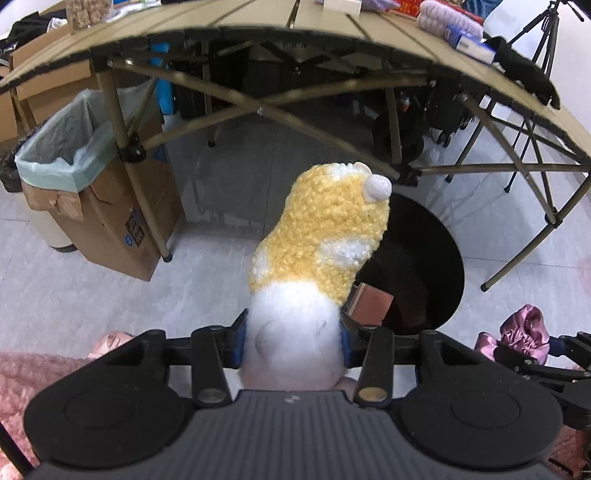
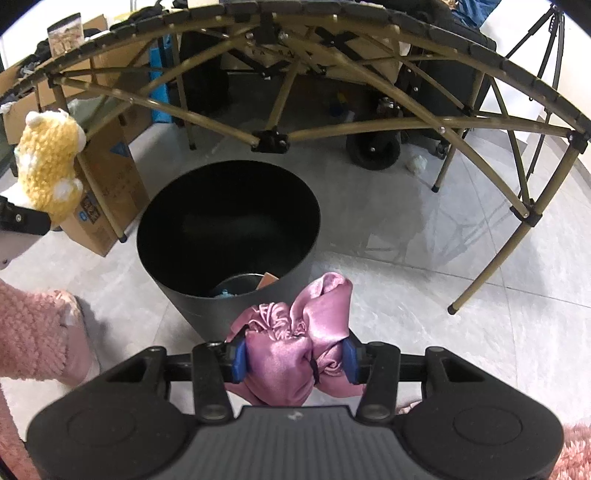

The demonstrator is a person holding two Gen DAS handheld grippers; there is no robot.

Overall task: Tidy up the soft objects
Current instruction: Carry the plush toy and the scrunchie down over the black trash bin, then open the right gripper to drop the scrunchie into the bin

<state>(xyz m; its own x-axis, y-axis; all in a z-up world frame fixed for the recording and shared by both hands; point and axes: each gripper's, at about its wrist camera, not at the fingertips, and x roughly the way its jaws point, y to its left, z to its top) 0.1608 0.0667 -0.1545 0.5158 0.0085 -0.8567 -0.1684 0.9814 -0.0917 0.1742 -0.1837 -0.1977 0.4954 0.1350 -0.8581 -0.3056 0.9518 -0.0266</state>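
Socks and satin are what the two grippers carry above the tiled floor (image 2: pixel 424 258). Left gripper (image 1: pixel 293 347) has its blue pads (image 1: pixel 239 341) pressed against the white cuff of a fuzzy yellow-and-white sock (image 1: pixel 325 229), which stands up from the jaws with its toe end over the near rim of a black bin (image 1: pixel 443 258). Right gripper (image 2: pixel 295 360) is clamped on a bunched pink satin cloth (image 2: pixel 295 325), held just in front of the same bin's (image 2: pixel 229 221) near wall. From the right wrist view the sock (image 2: pixel 50 162) shows far off to the left, well apart from the satin.

Inside the bin lie a few things: a reddish-brown flat piece (image 1: pixel 373 301) and something pale blue near the bottom, too dark to name. Its mouth stands open, with nothing across it.

Behind it rises a folding table (image 1: pixel 258 22) on crossed tan legs (image 2: pixel 491 254), with boxes and fluffy lilac items on top. To the left stands a cardboard box (image 1: pixel 122 221) lined with a pale green bag (image 1: pixel 55 147), right beside one table leg. A tripod (image 1: pixel 539 40) stands at the far right. Pink fleece sleeves (image 2: pixel 33 332) fill the lower corners.
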